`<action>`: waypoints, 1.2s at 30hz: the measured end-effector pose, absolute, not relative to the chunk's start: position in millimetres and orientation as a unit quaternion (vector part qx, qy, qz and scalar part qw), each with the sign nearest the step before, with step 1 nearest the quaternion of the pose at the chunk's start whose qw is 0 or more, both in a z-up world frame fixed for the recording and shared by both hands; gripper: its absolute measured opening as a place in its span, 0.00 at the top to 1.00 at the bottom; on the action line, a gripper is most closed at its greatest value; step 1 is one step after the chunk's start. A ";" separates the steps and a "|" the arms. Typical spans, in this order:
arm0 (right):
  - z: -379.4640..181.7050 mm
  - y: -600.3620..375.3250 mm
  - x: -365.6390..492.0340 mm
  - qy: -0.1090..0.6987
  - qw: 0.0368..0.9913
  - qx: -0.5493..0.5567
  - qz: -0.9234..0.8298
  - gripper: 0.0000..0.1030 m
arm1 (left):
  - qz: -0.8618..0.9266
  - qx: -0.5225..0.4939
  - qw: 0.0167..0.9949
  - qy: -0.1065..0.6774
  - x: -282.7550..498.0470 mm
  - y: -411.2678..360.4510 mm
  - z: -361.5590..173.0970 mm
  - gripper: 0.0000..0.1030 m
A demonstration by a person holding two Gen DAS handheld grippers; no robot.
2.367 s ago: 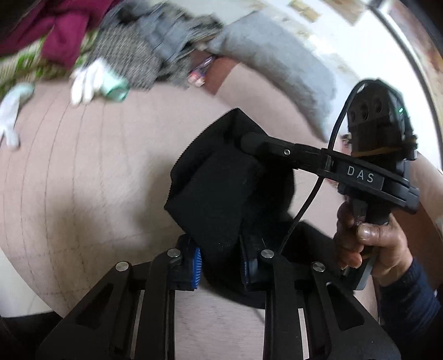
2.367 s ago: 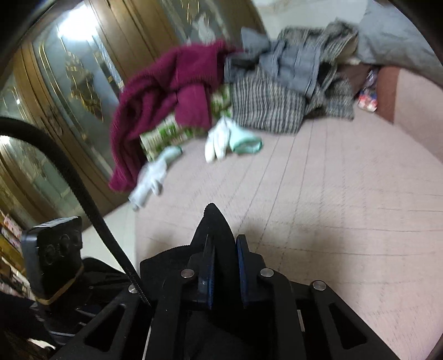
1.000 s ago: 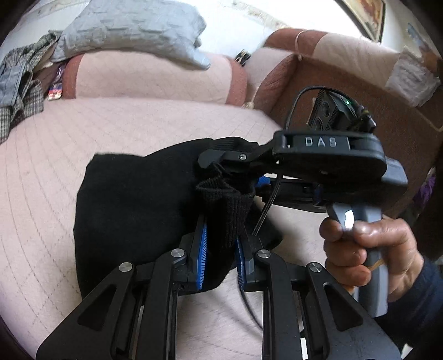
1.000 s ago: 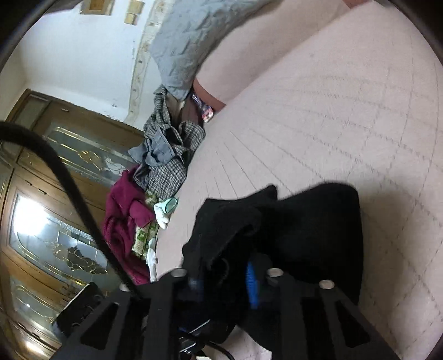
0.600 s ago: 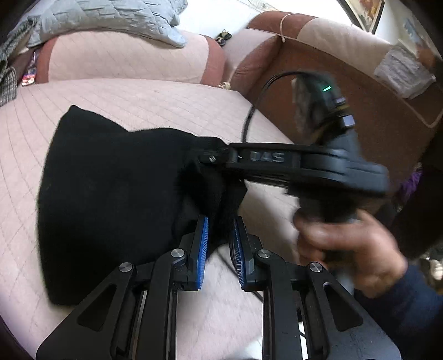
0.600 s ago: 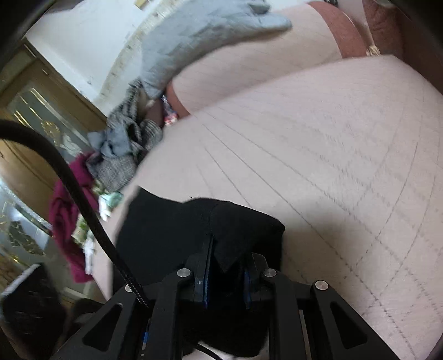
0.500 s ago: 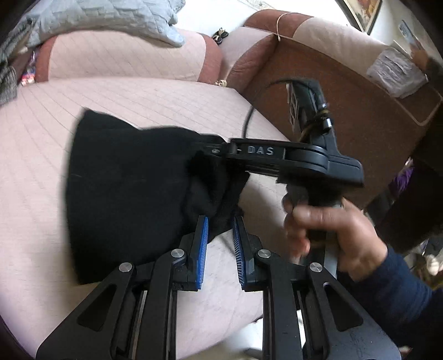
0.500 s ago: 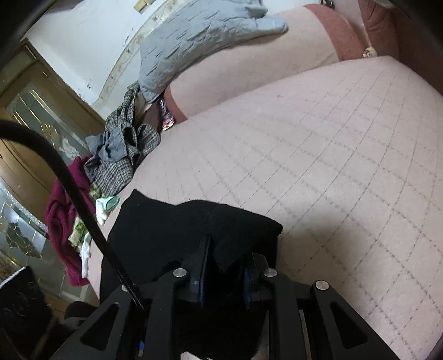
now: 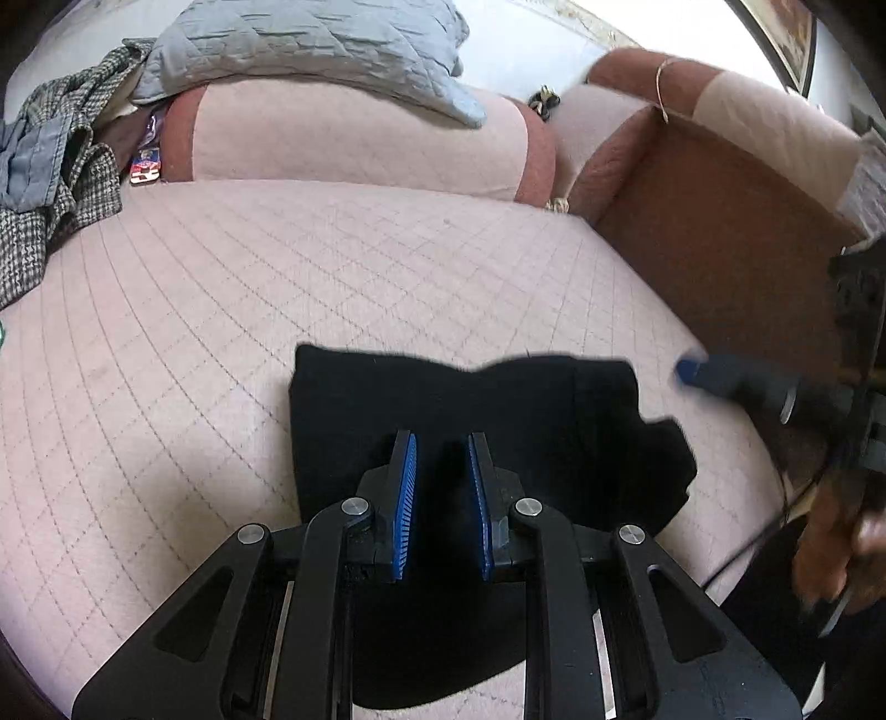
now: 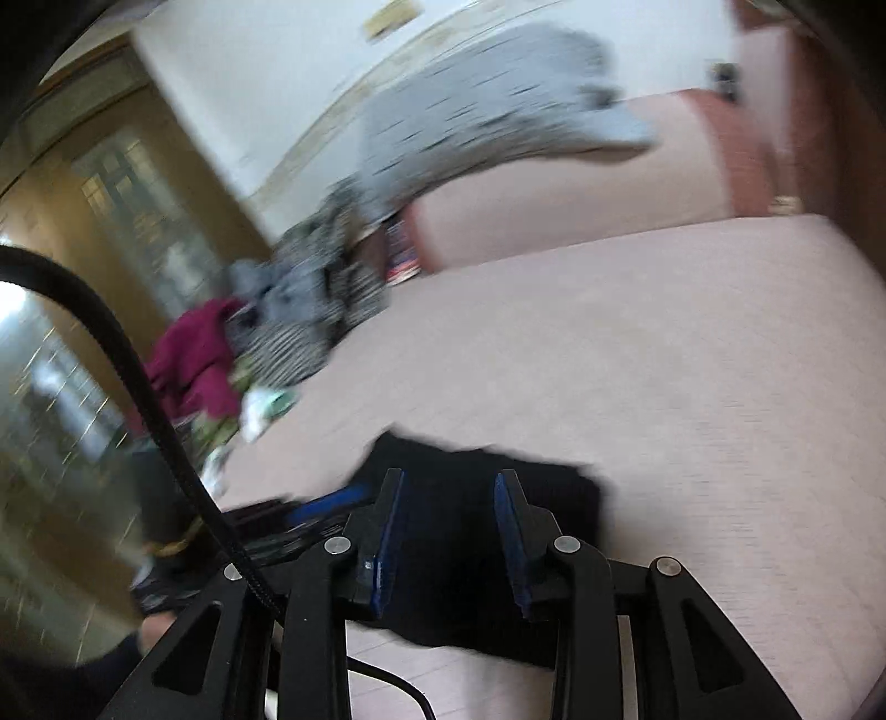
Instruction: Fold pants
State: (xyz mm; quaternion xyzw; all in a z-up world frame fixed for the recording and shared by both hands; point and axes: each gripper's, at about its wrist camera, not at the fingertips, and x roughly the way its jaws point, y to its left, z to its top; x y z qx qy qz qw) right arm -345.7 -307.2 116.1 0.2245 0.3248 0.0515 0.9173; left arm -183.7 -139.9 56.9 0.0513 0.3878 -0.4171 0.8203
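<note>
While the black pants (image 9: 465, 410) lie as one folded bundle near the front edge of the pink quilted sofa seat (image 9: 221, 288), both grippers stand open and hold nothing. The left gripper (image 9: 441, 487) hovers just above the bundle with a moderate gap between its blue pads. The right gripper (image 10: 449, 531) is open wider and is blurred by motion. I count one pair of pants, two grippers, one grey quilted cushion (image 9: 310, 50) and one pile of other clothes (image 9: 50, 183). One corner sticks out at the right side, so I think the fold could loosen, or a passing finger could catch it and pull the bundle off the edge.
</note>
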 end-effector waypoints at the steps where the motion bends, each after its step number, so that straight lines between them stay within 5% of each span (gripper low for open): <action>1: 113.2 -297.4 -338.7 0.333 0.916 0.216 0.064 0.70 | -0.415 0.048 0.823 0.385 -180.8 -136.8 59.1 0.84; 8: 53.7 -276.1 -335.0 0.428 0.891 0.143 0.047 0.70 | -0.376 0.052 0.830 0.408 -139.0 -153.4 47.7 0.84; 18: 69.0 -305.2 -365.0 0.387 0.896 0.209 0.054 0.70 | -0.359 0.061 0.837 0.408 -147.6 -152.1 50.7 0.84; 23: 86.7 -302.2 -351.9 0.343 0.920 0.187 0.019 0.61 | -0.352 0.052 0.846 0.397 -158.5 -140.1 60.1 0.84; 36: 34.2 -320.3 -312.9 0.360 0.907 0.211 -0.051 0.61 | -0.327 0.079 0.856 0.393 -169.2 -156.4 39.1 0.83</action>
